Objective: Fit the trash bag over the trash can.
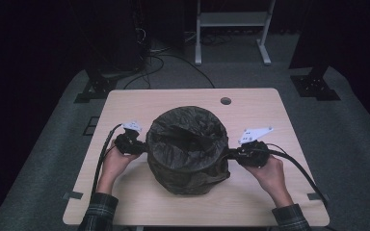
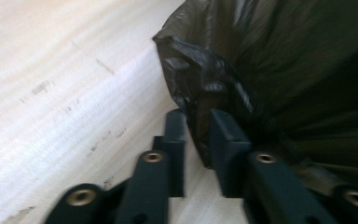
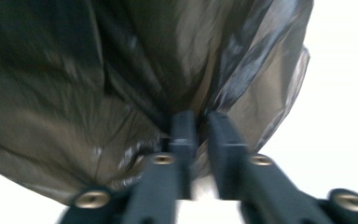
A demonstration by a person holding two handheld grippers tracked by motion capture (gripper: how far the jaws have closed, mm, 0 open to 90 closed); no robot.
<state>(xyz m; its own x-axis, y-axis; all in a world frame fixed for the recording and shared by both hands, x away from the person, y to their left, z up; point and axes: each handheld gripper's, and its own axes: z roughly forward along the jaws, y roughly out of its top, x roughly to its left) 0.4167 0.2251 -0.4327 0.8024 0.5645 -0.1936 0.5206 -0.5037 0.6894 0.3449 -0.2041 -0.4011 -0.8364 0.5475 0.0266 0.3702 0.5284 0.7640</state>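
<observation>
Obs.: black bin bag (image 1: 188,149) sits mid-table (image 1: 173,98), mouth up and gaping, its film draped down over a rounded form. This is probably a bin, but the plastic hides it.

Left gripper (image 1: 139,146): lies level and tips into the bag's flank from one side. In the left gripper view, the bag (image 2: 284,60) rises ahead of the tips (image 2: 198,119) and to the side of the far jaw. One crumpled fold comes down into the slot between the two jaws. The jaws stand a little apart. Film lies against the far jaw, with a sliver of daylight at the near one, so I read this as no clamp, the fold loose in the gap.

Right gripper (image 1: 232,155): mirrors the left on the opposite flank. In the right gripper view, pleats of the bag (image 3: 98,70) converge straight ahead onto the tips (image 3: 200,119), as if gathered there. Narrow gap between the jaws, pads not pressed together. Read as slightly open, film at the mouth of the gap.

Why so: two grippers at opposite points at the same height let the film be drawn evenly around the form. Level approach keeps the tips on the side wall, clear of the table below the jaws.

Hands (image 1: 113,163) (image 1: 270,173) rest low on the tabletop behind the grippers, likely for steadiness.

Judgement: the bag is seated, and the work in hand is settling its skirt.
</observation>
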